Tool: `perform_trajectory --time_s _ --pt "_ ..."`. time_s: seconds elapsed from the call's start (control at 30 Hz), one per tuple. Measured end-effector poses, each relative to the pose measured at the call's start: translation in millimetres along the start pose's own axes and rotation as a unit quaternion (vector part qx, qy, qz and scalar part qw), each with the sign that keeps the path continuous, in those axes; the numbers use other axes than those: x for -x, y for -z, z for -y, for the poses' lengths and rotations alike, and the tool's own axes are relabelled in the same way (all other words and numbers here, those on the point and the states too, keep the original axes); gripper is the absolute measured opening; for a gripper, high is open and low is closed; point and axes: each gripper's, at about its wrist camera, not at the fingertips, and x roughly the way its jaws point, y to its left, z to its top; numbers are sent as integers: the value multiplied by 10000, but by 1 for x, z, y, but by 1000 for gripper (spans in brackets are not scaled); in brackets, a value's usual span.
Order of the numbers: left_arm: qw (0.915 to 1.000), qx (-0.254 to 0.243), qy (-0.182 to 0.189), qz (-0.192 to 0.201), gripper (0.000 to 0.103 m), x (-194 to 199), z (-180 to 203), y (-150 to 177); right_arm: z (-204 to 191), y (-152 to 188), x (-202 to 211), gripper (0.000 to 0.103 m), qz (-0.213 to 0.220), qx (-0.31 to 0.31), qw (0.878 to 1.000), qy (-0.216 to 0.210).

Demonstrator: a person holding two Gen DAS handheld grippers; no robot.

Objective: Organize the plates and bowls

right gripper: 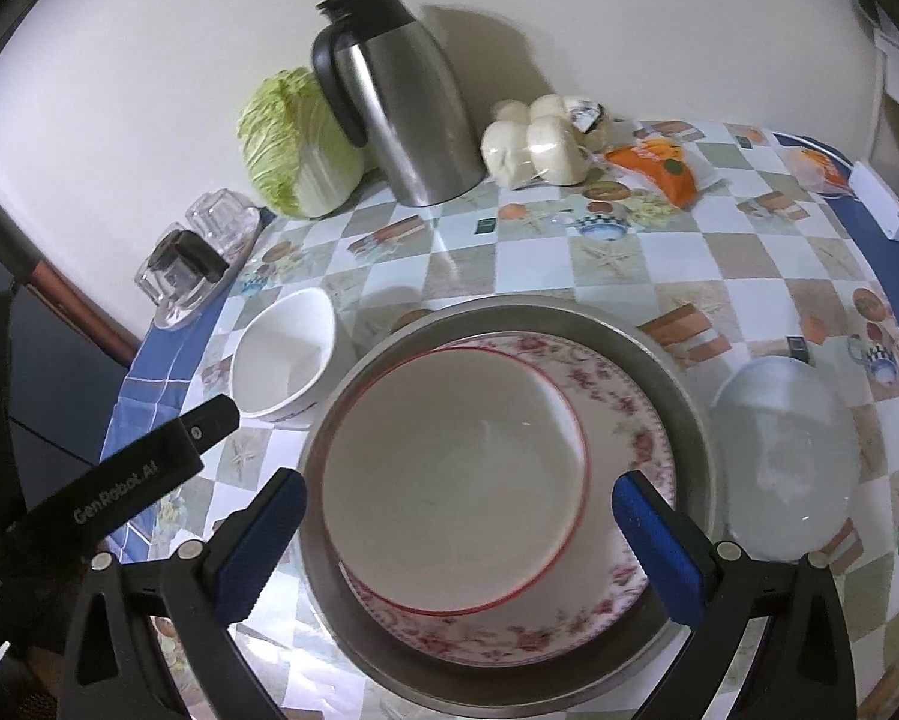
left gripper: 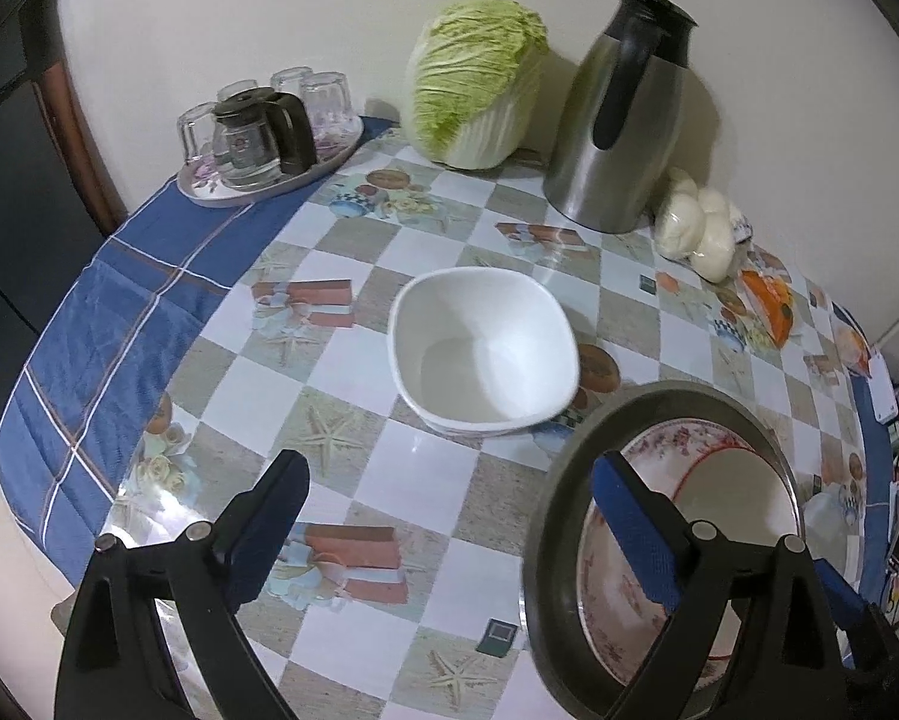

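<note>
1. While both grippers hover over the table with nothing between their fingers, the step in hand looks like picking the next dish to stack: left gripper (left gripper: 449,516) stands wide apart, empty, aimed down toward the white bowl (left gripper: 484,353); right gripper (right gripper: 458,534) is also spread wide, empty, over the stack.
2. Stack sits near the table's (right gripper: 629,264) front edge: metal tray (right gripper: 689,384) at the bottom, floral plate (right gripper: 623,402) on it, red-rimmed bowl (right gripper: 449,462) nested on top, shifted left on the plate.
3. White bowl stands alone just beside the tray's left rim, upright, squarish with rounded corners, glossy, empty.
4. A clear glass lid or dish (right gripper: 785,468) lies right of the tray, which one I cannot tell.
5. Next move, as a guess: left gripper comes down on the white bowl's rim, one finger inside and one outside, closes firmly on the smooth wall, then lifts it toward the stack.
</note>
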Motion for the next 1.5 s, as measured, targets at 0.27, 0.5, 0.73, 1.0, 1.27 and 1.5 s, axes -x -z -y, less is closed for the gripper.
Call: perform_trajectory --time_s 0.27,0.5,0.73,1.0,1.27,1.5 --pt "9998 184 29 20 95 1 -24 -4 -24 1 -5 103 14 186 9998 -82" --pt "9993 365 -6 14 95 0 -46 -6 -42 3 -11 103 27 272 9996 -91" --pt "9989 463 -45 -46 96 -6 -63 -9 -65 8 -20 103 -13 514 9987 -38" --pt "9987 484 -139 -72 95 -13 -74 -14 -85 13 -30 103 -37 729 9973 2" --pt "9978 635 -179 -6 95 -19 -87 -26 -85 6 -34 103 29 706 9975 73" --pt "9977 675 53 -10 95 -26 -87 -35 -82 -11 -36 103 -4 446 9990 89"
